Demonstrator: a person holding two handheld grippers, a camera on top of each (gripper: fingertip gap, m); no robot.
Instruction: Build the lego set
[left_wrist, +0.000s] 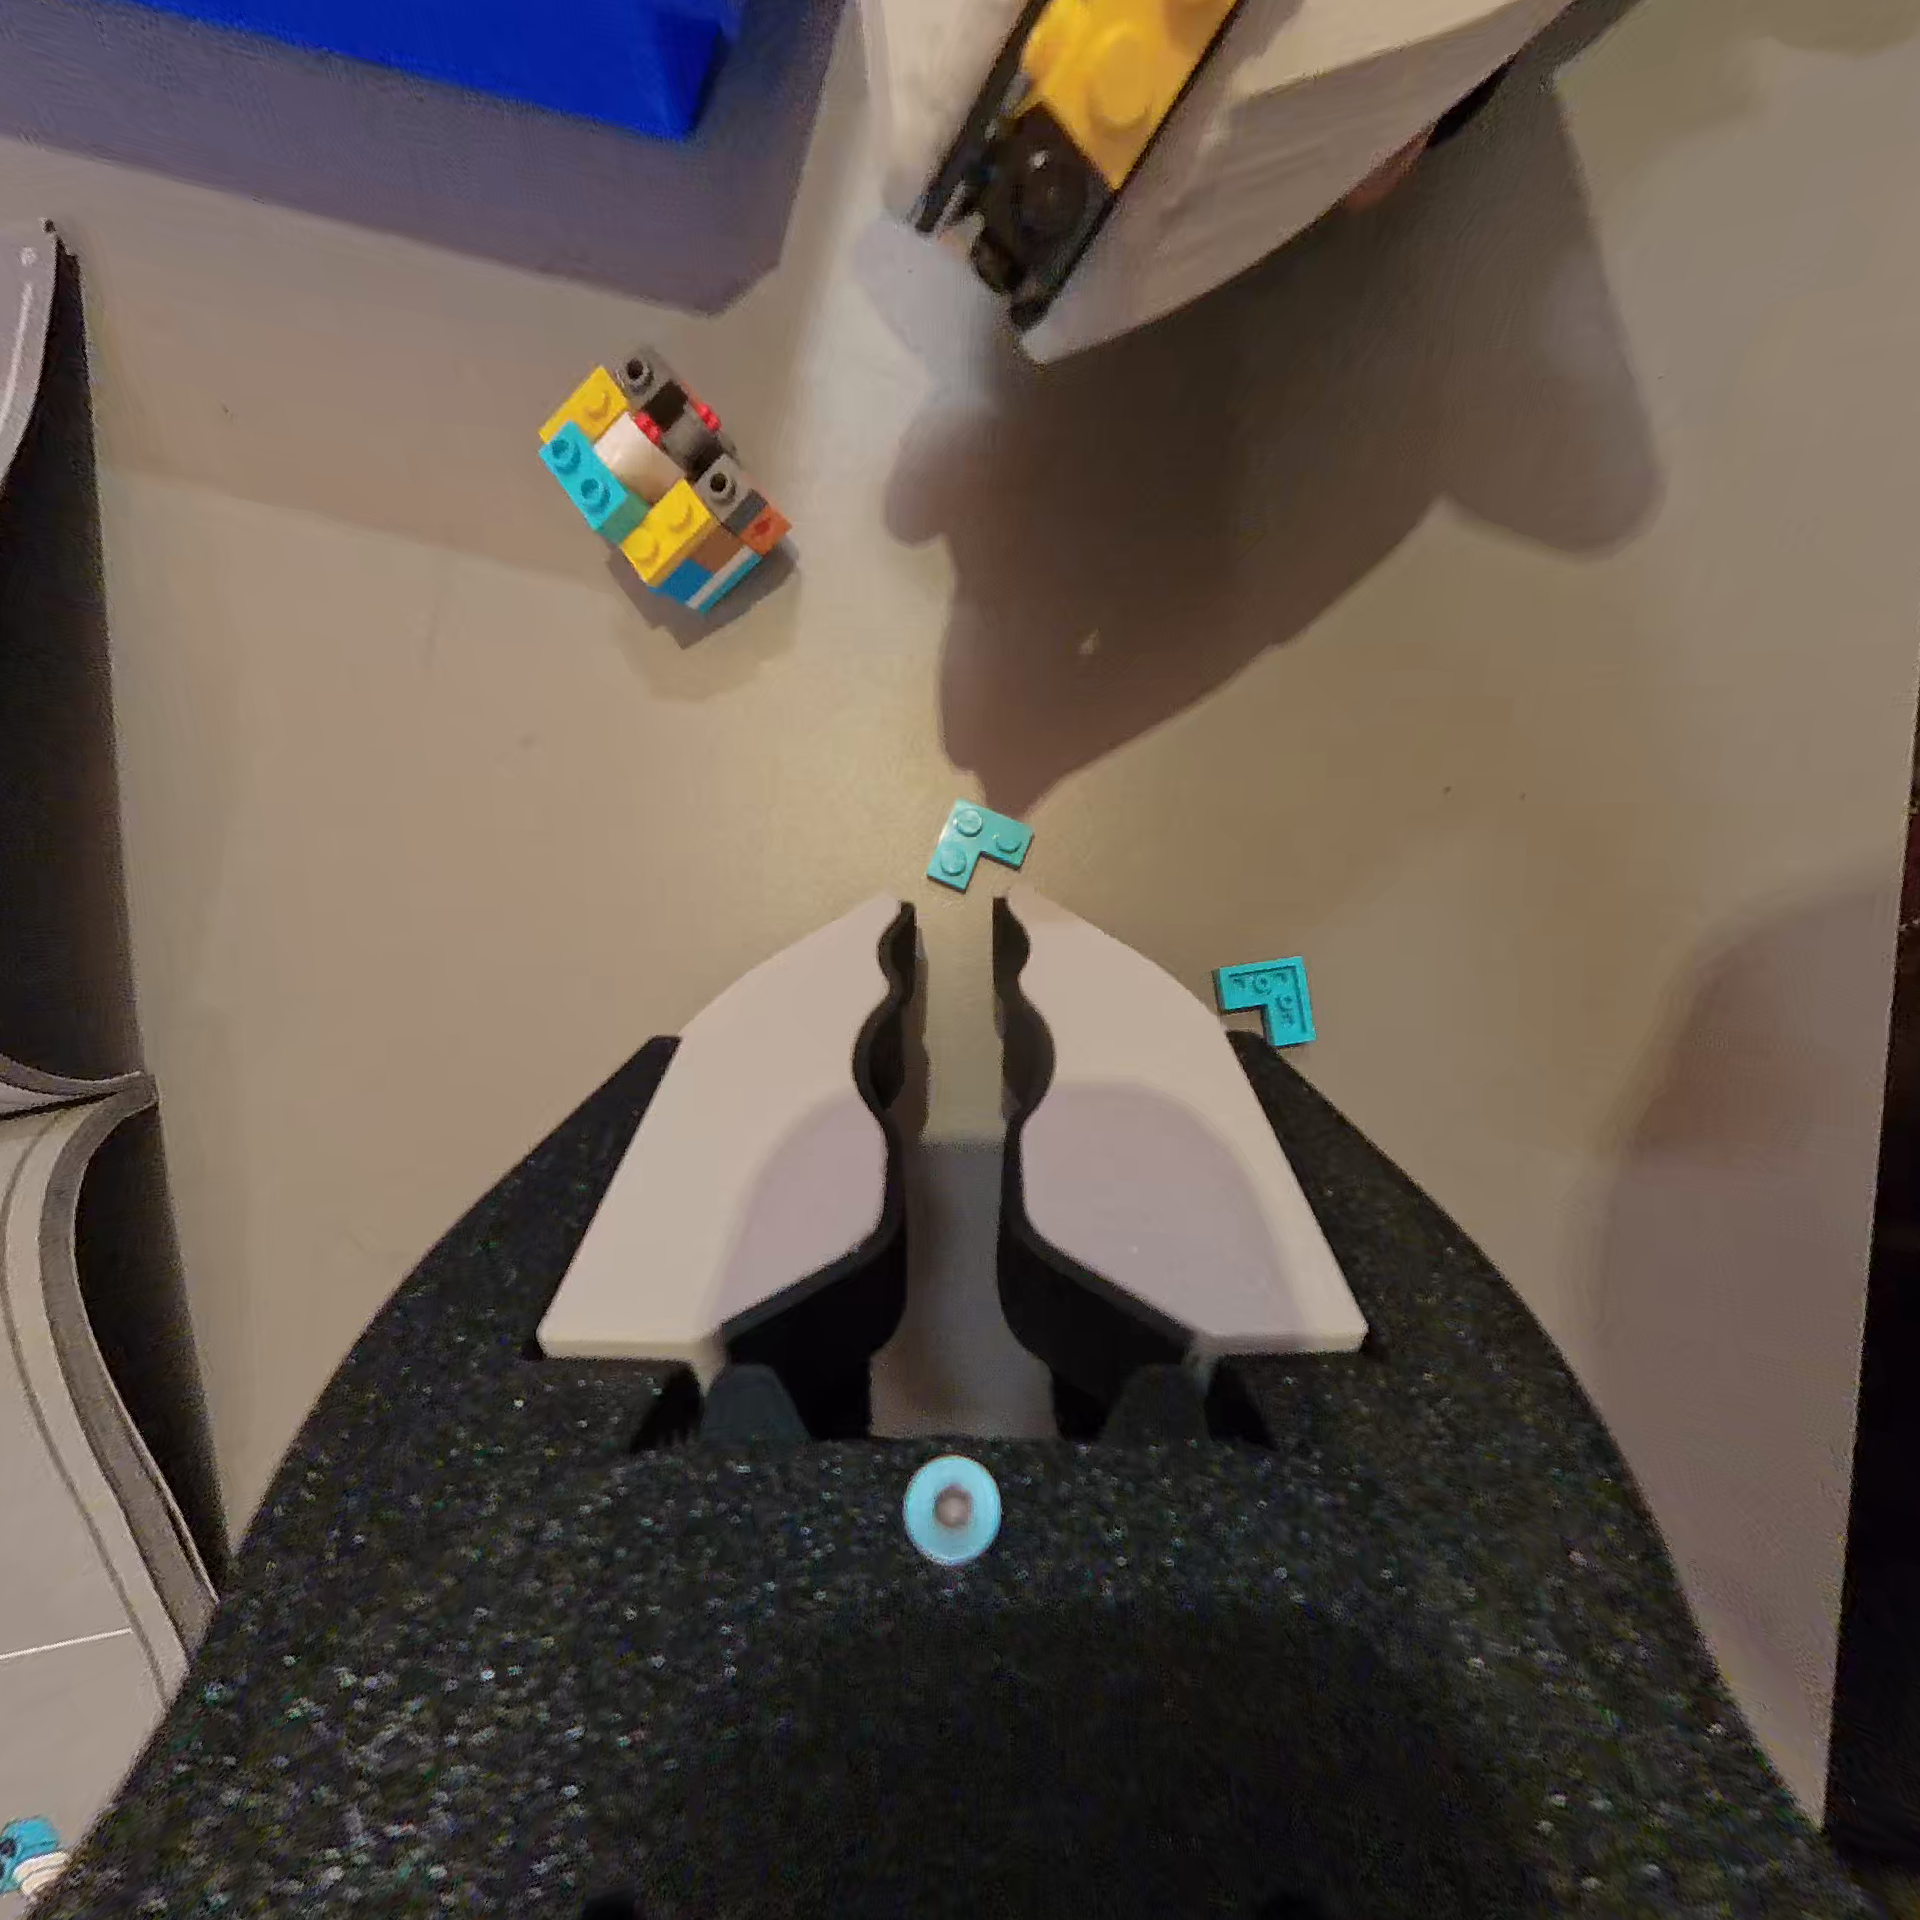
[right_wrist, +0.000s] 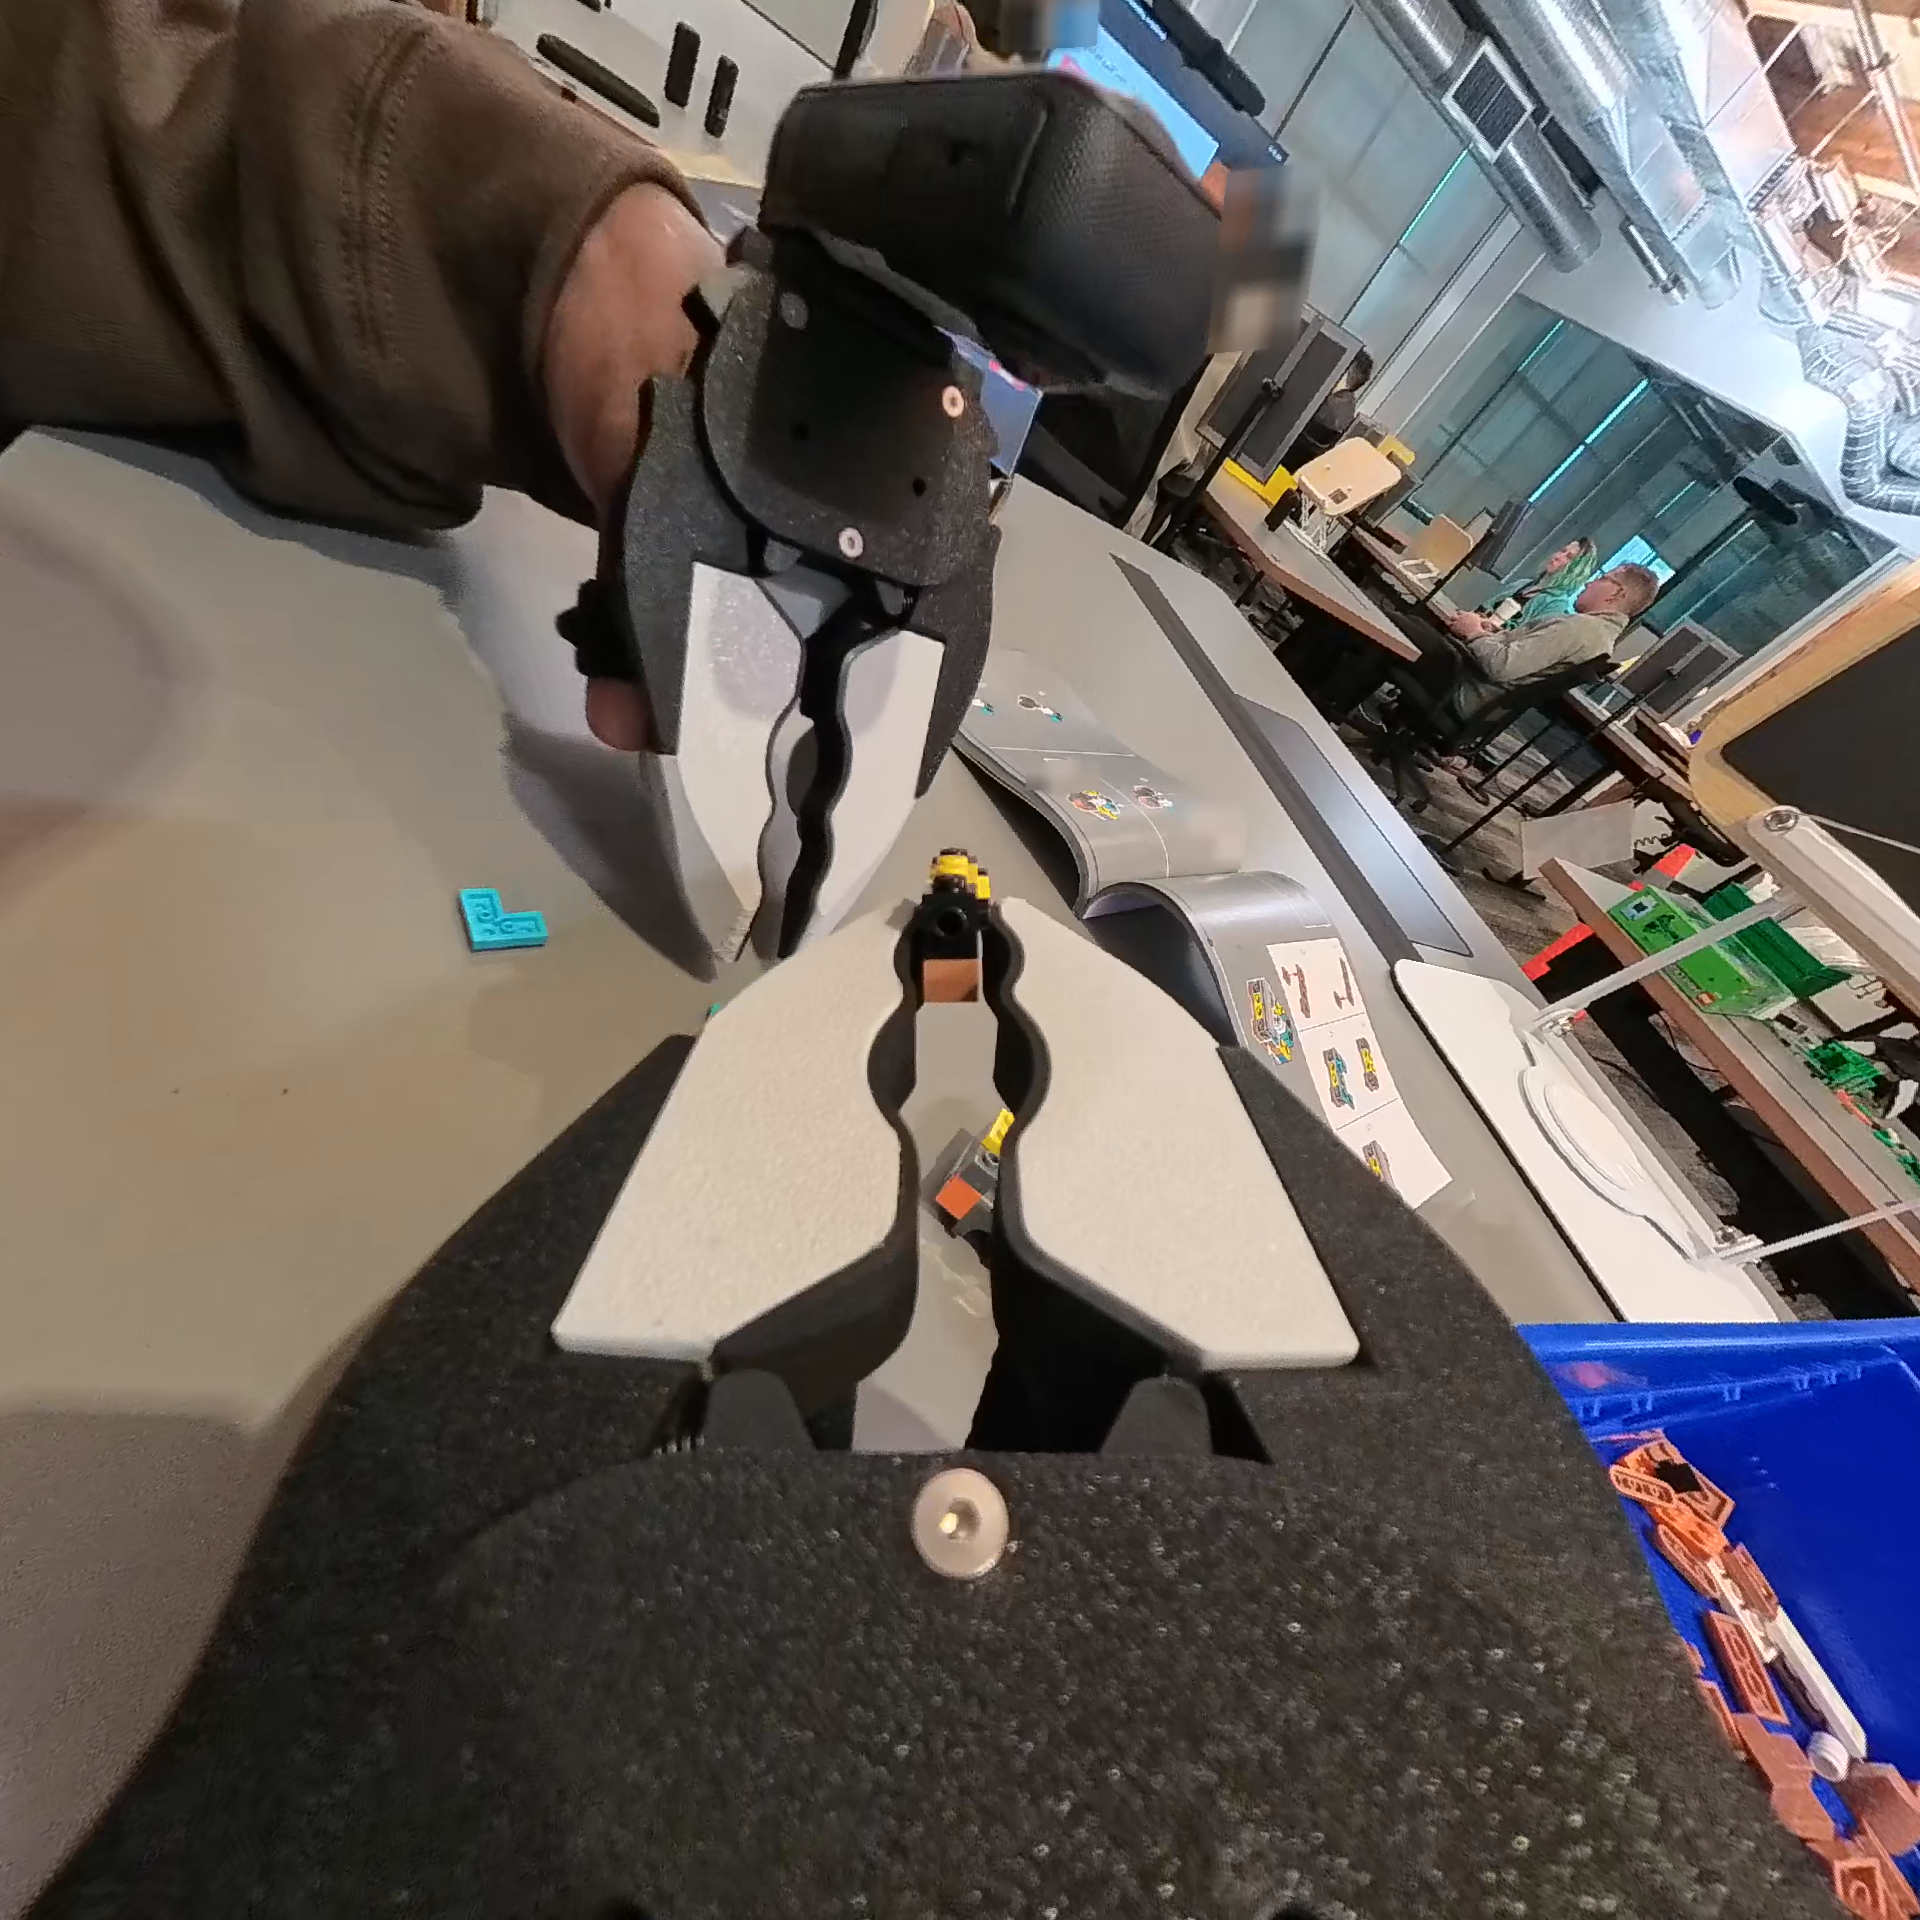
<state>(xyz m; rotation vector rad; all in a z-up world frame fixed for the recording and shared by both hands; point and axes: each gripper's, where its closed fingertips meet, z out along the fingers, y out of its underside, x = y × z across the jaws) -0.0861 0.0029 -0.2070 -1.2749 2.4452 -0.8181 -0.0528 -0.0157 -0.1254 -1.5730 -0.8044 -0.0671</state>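
Observation:
My left gripper (left_wrist: 956, 906) points down at the table with its jaws a narrow gap apart and nothing between them. A teal L-shaped plate (left_wrist: 980, 847) lies studs up just ahead of its tips. A second teal L-shaped plate (left_wrist: 1268, 1000) lies upside down to the right; it also shows in the right wrist view (right_wrist: 502, 920). A multicolour lego build (left_wrist: 665, 488) sits on the table farther left. My right gripper (right_wrist: 951, 914) is shut on a small yellow, black and brown brick piece (right_wrist: 951, 940) and holds it above the table, beside the left gripper (right_wrist: 769, 935).
A blue bin (right_wrist: 1766, 1455) with several brown pieces stands at the right; it also shows in the left wrist view (left_wrist: 468, 52). An open instruction booklet (right_wrist: 1195, 914) lies beyond the grippers. A person's sleeve (right_wrist: 260, 260) and hand hold the left gripper.

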